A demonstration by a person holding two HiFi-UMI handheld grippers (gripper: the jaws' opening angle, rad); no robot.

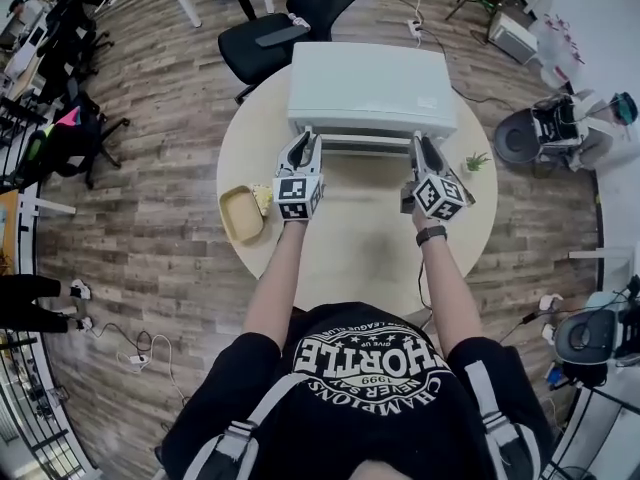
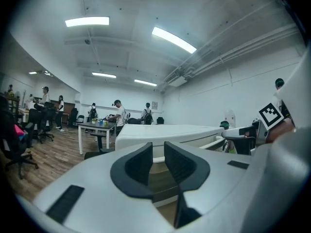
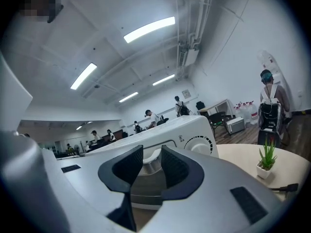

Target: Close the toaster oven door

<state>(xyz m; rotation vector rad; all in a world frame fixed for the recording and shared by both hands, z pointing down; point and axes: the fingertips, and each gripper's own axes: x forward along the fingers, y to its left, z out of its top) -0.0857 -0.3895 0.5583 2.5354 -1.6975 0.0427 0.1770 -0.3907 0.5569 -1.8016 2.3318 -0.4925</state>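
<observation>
Standing at the upper centre of the head view, the white toaster oven [image 1: 370, 90] occupies the round table's [image 1: 350, 253] far side; its door looks upright; left gripper [image 1: 304, 138] and right gripper [image 1: 421, 143] both released, jaws apart, tips at the oven's front edge; door handle [image 3: 150, 163] visible in the right gap, unpressed; yellow dish [image 1: 240, 216] at left, pale lump [image 1: 263, 199] at its rim; potted plant [image 1: 476, 162] at right; black office chair [image 1: 270, 38] behind.

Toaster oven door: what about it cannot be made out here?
- Right gripper view: the right hand-held gripper covers most of the door; fully shut or not, unclear.
- Head view: the toaster oven, seen from above, hides its own door face.
- Left gripper view: the left hand-held gripper hides the oven's lower front.
- Print beside the dial: too small.
</observation>
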